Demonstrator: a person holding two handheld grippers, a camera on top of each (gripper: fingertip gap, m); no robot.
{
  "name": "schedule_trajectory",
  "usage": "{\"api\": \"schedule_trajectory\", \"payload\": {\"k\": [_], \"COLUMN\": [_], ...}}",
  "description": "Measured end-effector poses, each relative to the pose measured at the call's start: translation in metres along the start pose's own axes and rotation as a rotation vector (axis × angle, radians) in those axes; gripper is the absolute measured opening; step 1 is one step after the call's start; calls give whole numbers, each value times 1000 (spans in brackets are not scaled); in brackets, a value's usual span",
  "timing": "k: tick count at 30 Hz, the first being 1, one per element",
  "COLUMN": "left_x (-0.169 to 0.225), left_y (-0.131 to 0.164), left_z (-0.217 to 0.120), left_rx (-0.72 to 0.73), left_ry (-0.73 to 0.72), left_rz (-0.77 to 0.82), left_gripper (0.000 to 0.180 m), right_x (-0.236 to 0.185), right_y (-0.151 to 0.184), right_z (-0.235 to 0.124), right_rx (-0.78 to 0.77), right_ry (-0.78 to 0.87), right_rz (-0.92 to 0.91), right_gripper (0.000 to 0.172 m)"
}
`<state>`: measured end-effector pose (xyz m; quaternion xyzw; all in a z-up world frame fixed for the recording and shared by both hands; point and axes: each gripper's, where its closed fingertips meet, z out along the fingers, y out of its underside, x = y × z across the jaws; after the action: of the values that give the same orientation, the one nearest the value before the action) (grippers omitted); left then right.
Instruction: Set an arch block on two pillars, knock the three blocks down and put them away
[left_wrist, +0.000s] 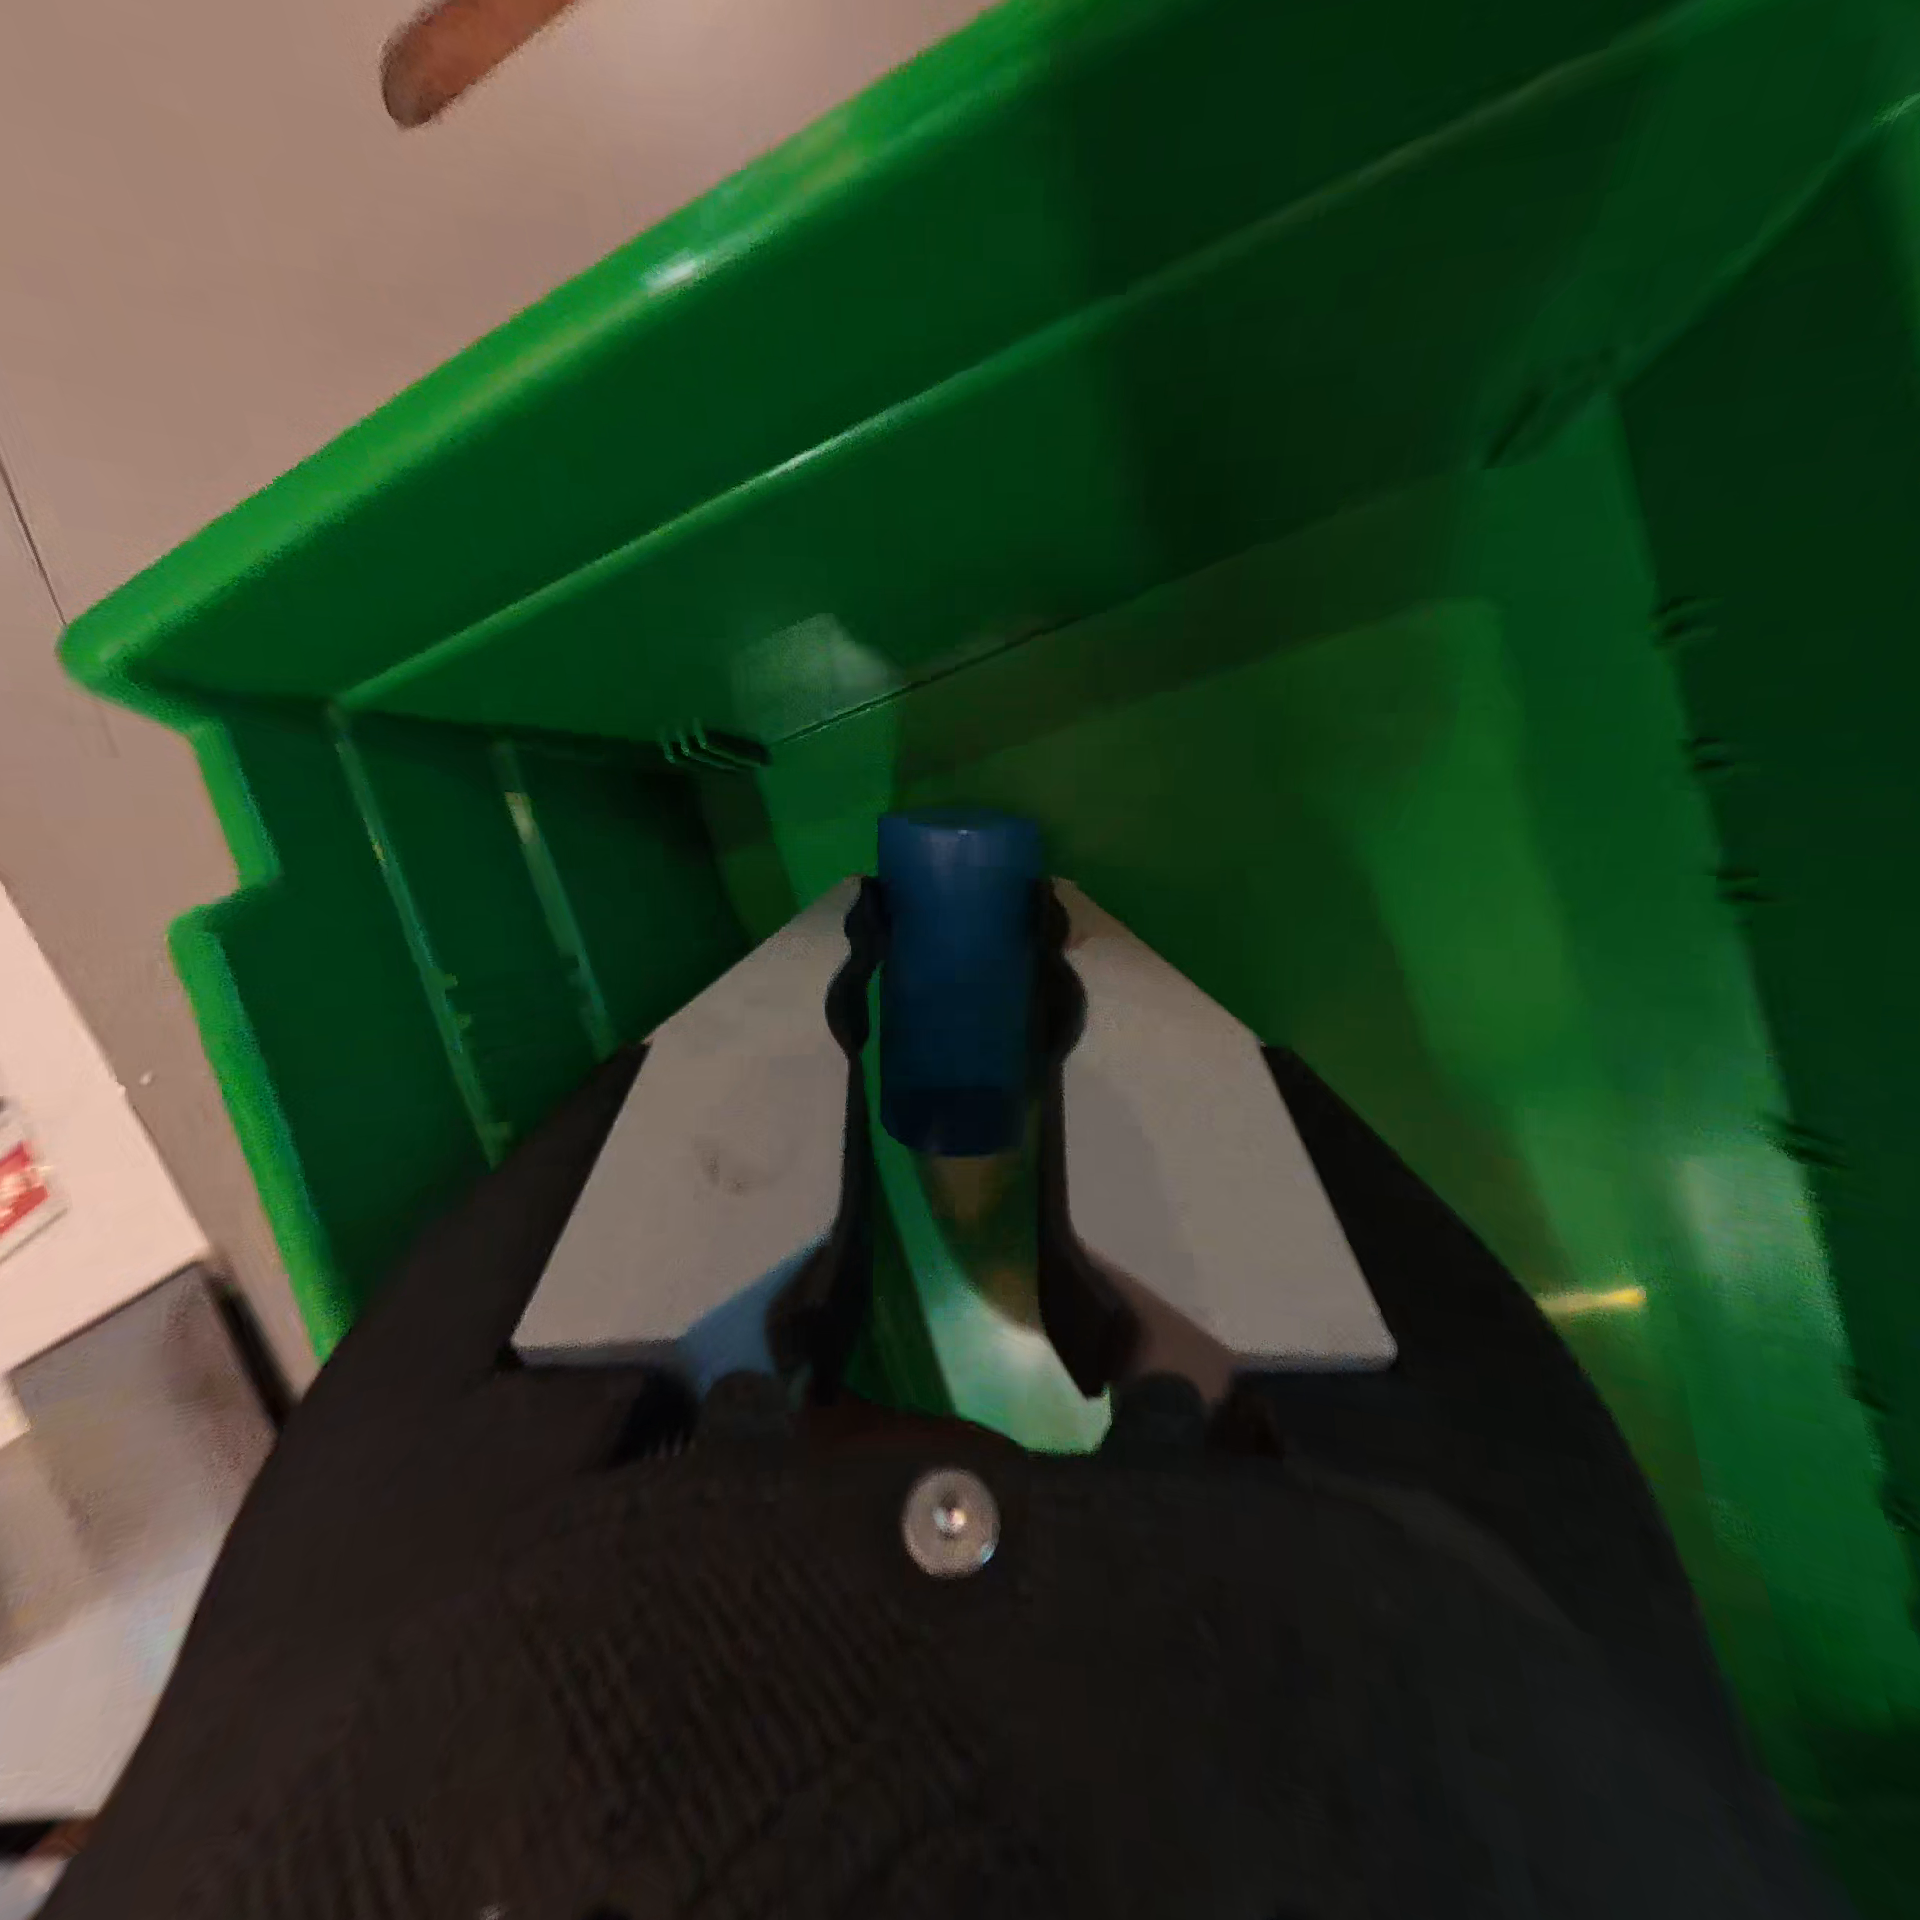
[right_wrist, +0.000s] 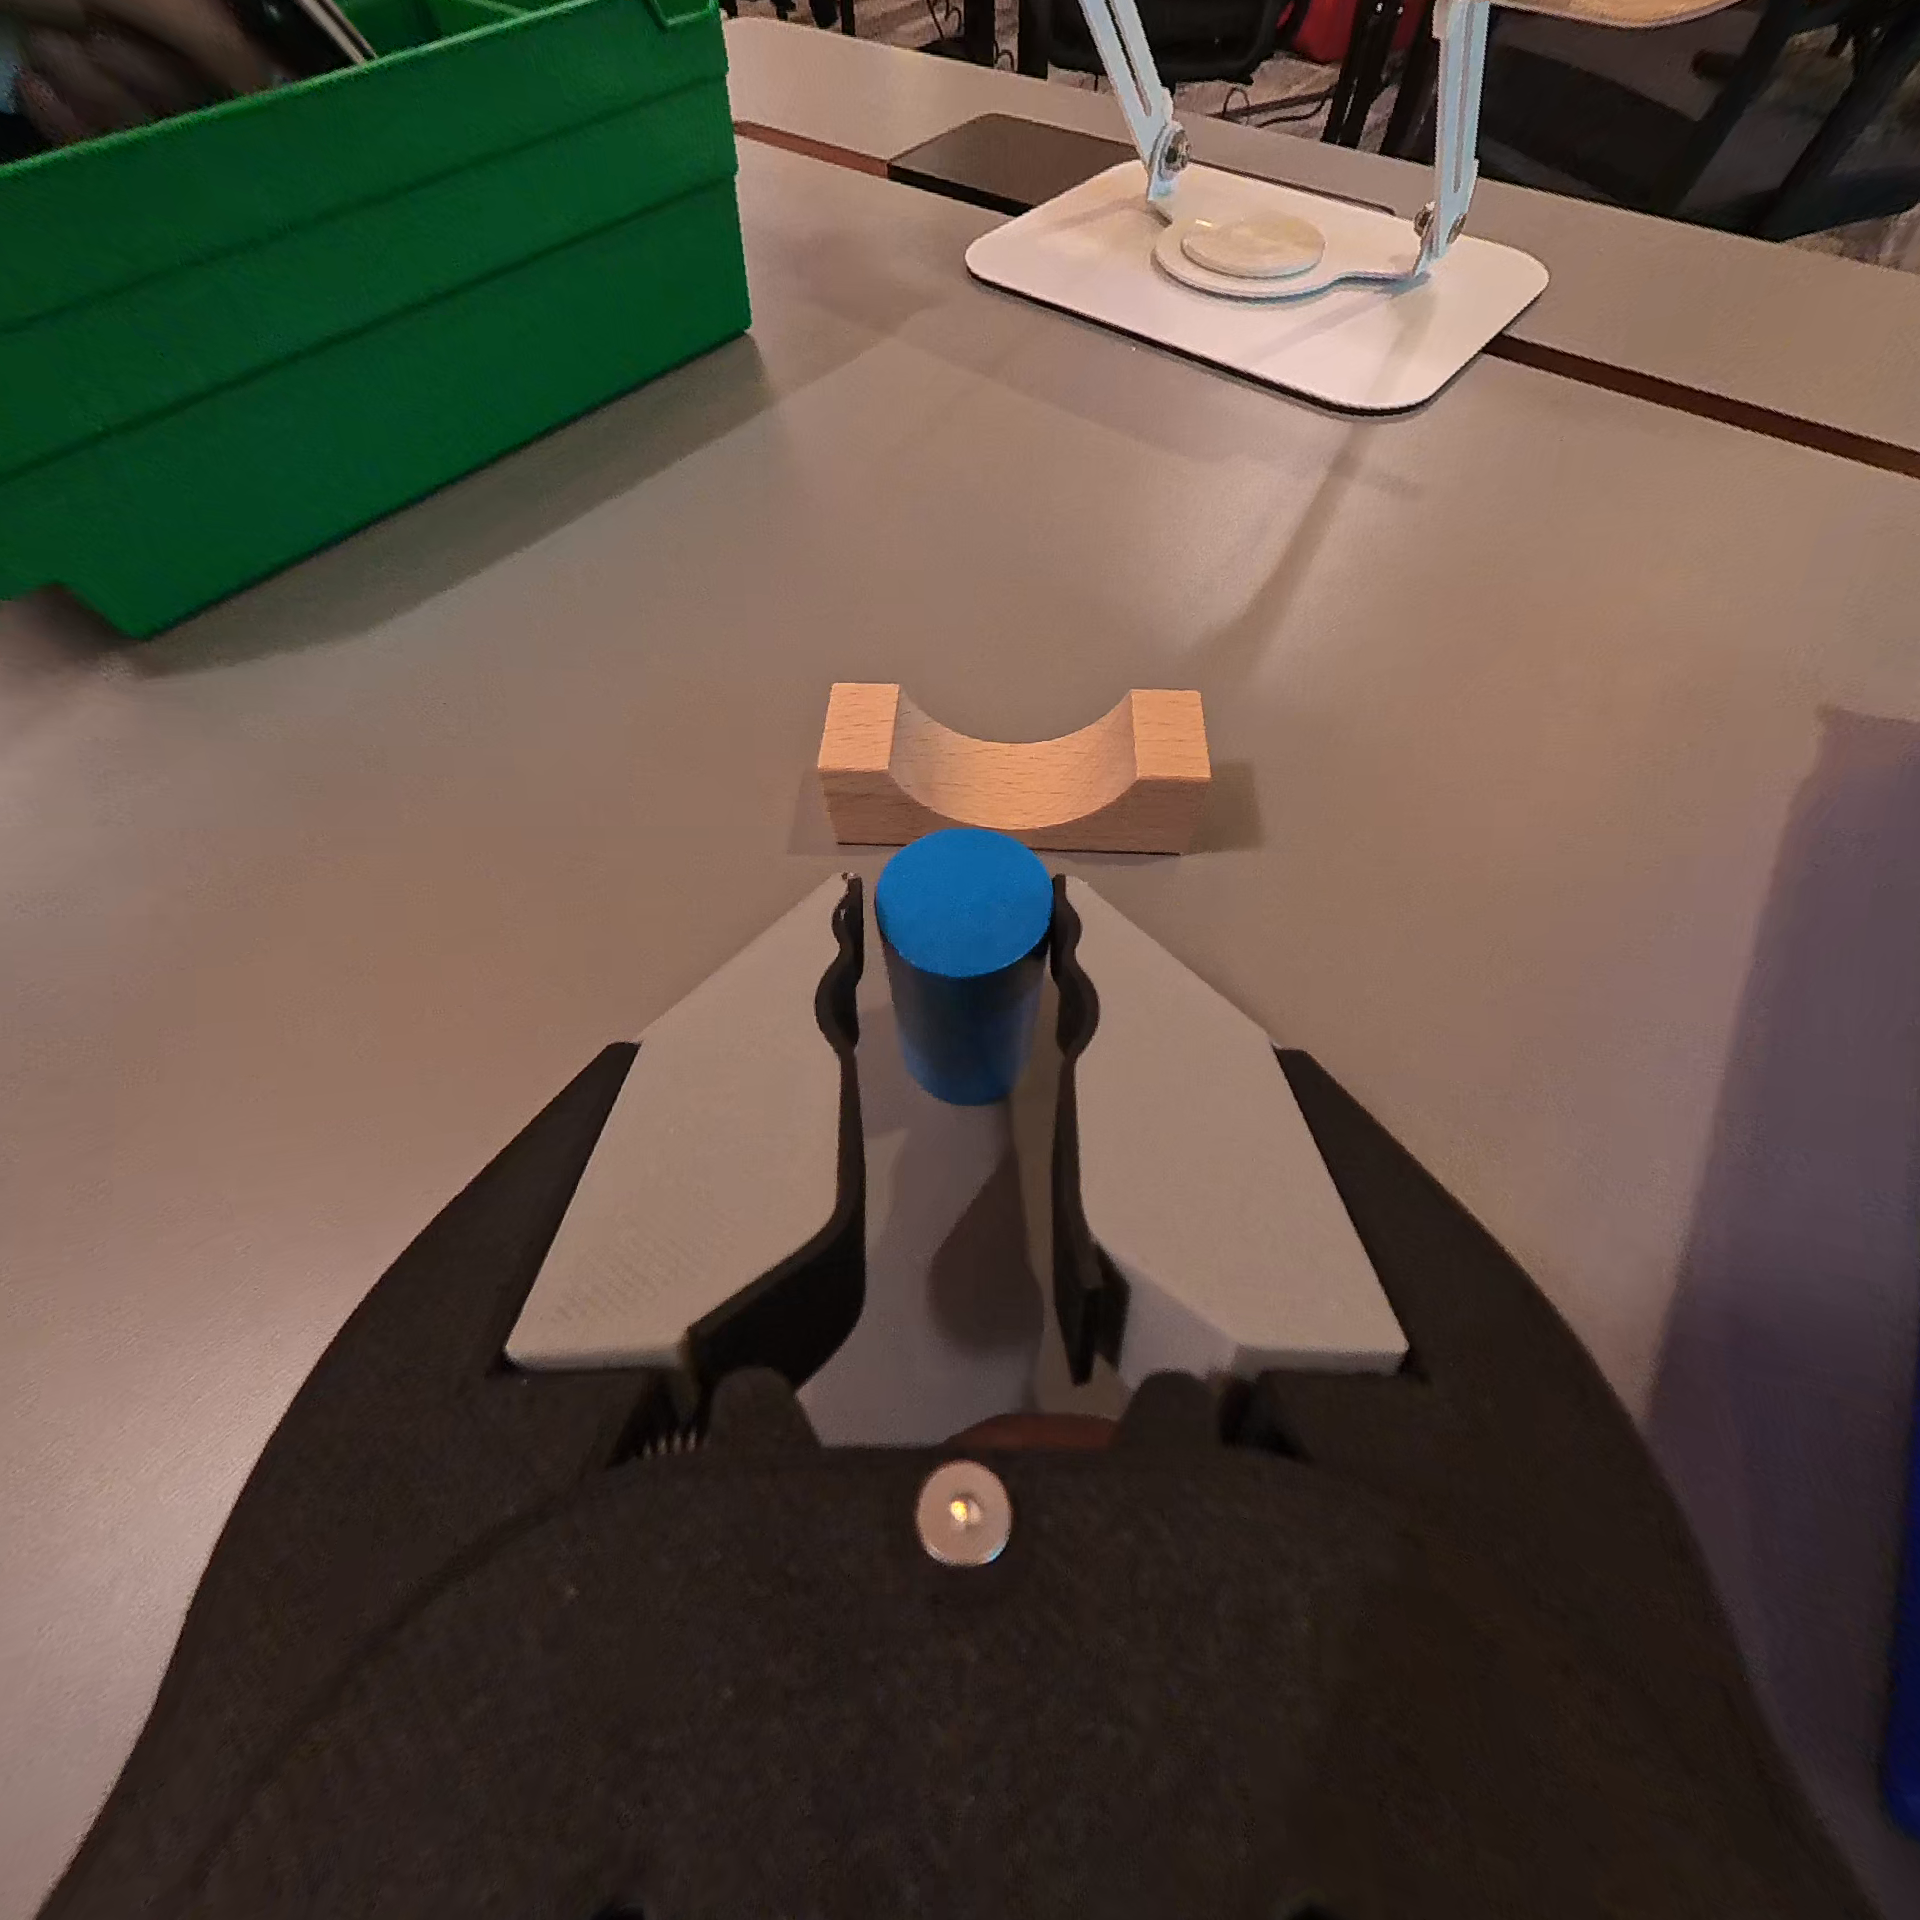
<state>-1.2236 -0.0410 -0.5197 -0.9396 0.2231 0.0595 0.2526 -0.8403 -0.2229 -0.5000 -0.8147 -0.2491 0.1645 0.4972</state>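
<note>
The scene was a wide grey table in a room where some dark furniture stood far behind it. On the far left of the table stood one green bin, the biggest thing there. On the far right lay one white stand base with two thin white arms going up from it.

In the middle lay one wooden arch block, on its back with the curve facing up, so no arch stood on pillars. I judged that the building and the knocking down were already over, and that the putting away was going on.

There were two blue cylinders. The left tongs were clamped on one blue cylinder, with the black pads pressed on both its sides, and it hung inside the green bin, near a corner, not yet dropped. The right tongs were closed on the second blue cylinder, just in front of the arch block.

So none of the three blocks rested in the bin yet: two cylinders were in the tongs, and the arch remained on the table.
</note>
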Motion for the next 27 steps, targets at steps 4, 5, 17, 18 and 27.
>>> {"api": "schedule_trajectory", "payload": {"k": [4, 5, 17, 18, 27], "left_x": [20, 28, 223, 244, 366], "left_y": [-10, -13, -21, -19, -8], "left_z": [-41, -55, -275, -277, -192], "left_rx": [221, 290, 1020, 1055, 1105], "left_ry": [92, 131, 707, 707, 726], "left_rz": [-69, -89, 74, 110, 321], "left_gripper": [29, 29, 28, 28, 28], "right_x": [1, 1, -2, -2, -19], "right_y": [-2, -3, -12, -15, -45], "right_z": [-4, -5, -12, -14, -47], "right_rx": [25, 30, 91, 108, 264], "right_ry": [-10, -13, -37, -41, -145], "right_rz": [16, 20, 24, 31, 51], "right_gripper": [33, 34, 41, 42, 42]}}
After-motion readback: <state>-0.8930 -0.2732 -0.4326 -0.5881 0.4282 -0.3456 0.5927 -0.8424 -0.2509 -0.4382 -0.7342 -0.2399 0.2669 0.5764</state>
